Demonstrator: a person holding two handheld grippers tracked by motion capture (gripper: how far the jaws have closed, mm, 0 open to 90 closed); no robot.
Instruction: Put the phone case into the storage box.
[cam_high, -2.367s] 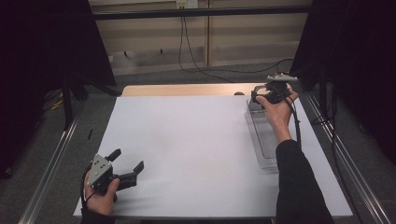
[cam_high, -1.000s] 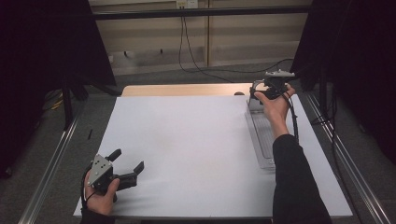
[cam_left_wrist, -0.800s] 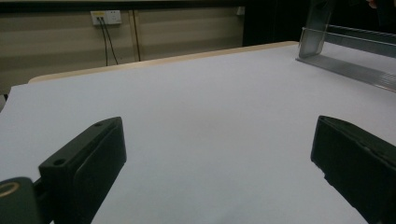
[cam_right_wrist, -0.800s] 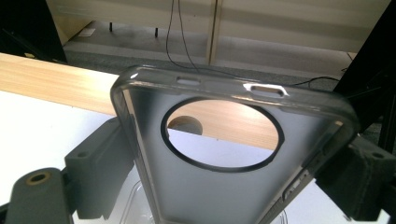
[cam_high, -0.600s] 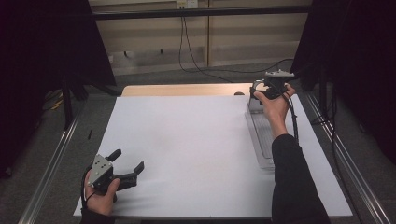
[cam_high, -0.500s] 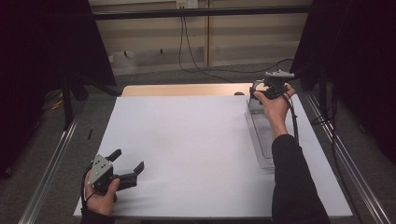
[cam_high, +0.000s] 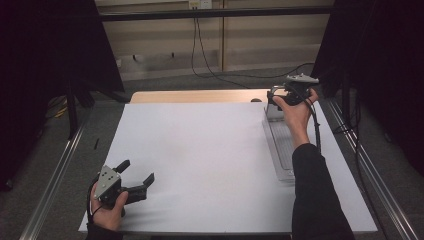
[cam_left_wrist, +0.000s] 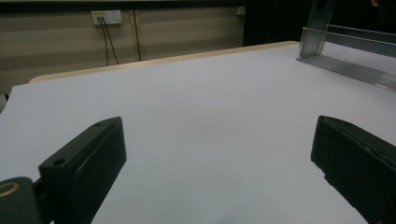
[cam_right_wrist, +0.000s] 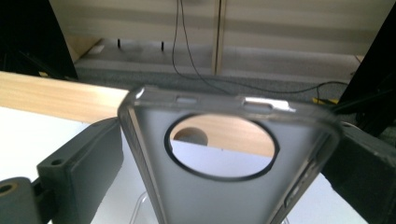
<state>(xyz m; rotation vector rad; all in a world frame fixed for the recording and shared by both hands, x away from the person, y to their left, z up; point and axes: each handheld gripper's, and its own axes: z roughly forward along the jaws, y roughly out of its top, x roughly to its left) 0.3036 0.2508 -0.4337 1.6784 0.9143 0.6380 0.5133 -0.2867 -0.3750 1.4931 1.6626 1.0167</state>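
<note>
A translucent grey phone case (cam_right_wrist: 219, 196) with a large round camera cut-out stands upright between the jaws of my right gripper (cam_right_wrist: 224, 154), which is shut on its two side edges. In the high view that right gripper (cam_high: 280, 98) is at the far right of the table, holding the case (cam_high: 274, 109) at the far end of a clear plastic rack (cam_high: 283, 150). My left gripper (cam_high: 137, 171) rests near the front left corner of the white sheet (cam_high: 200, 150). Its jaws stand wide open over bare sheet, as the left gripper view (cam_left_wrist: 219, 154) shows.
The clear rack (cam_left_wrist: 345, 70) runs lengthwise along the right side of the sheet. A strip of bare wooden tabletop (cam_high: 200, 96) with a small round hole (cam_right_wrist: 189, 135) lies beyond the sheet. Metal rails flank the table, and cables hang at the back wall.
The right hand with its gripper has edged slightly toward the far end of the rack. The left gripper has not moved.
</note>
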